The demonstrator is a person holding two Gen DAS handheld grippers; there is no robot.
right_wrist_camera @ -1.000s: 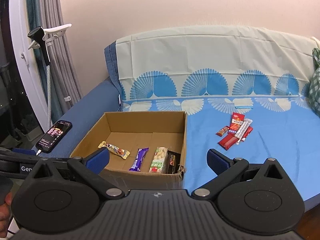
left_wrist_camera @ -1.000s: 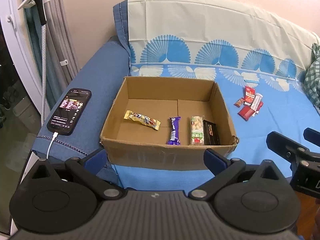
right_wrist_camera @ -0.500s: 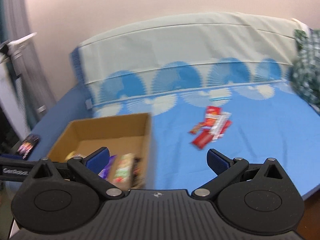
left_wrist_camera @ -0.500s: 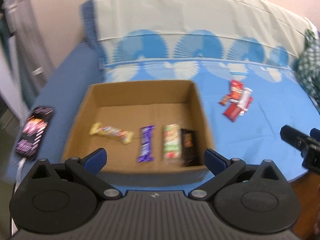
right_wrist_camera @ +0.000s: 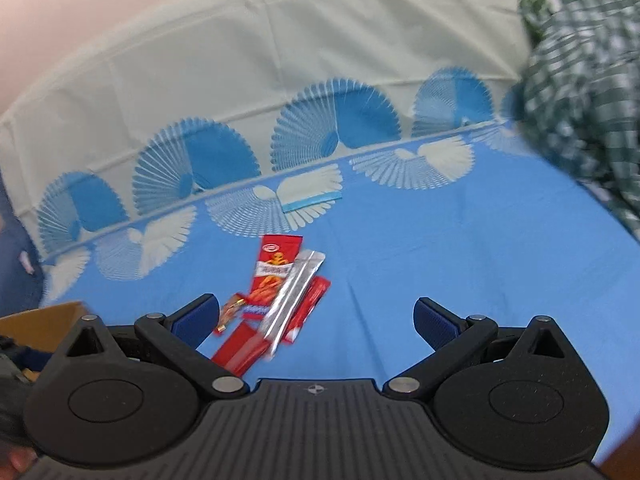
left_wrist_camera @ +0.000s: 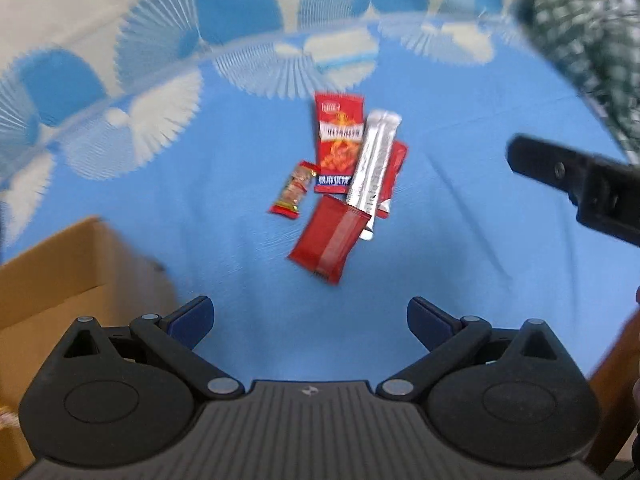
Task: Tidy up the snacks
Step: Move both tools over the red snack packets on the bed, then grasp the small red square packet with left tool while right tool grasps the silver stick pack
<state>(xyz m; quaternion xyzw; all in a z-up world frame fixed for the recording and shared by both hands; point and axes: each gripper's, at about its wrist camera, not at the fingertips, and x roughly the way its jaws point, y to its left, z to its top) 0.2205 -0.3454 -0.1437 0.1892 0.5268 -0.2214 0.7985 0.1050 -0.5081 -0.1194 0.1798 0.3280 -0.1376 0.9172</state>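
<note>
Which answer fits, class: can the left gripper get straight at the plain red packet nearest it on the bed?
Probably yes. The left gripper is open and empty, and only bare blue sheet lies between it and the plain red packet. A silver stick overlaps its far end.

I am looking into a home, maybe a bedroom or living room. I see a soft bed or sofa under a blue sheet [right_wrist_camera: 440, 240] with fan shapes, a green checked cloth [right_wrist_camera: 580, 80], and a plain pink wall [right_wrist_camera: 80, 8].
</note>
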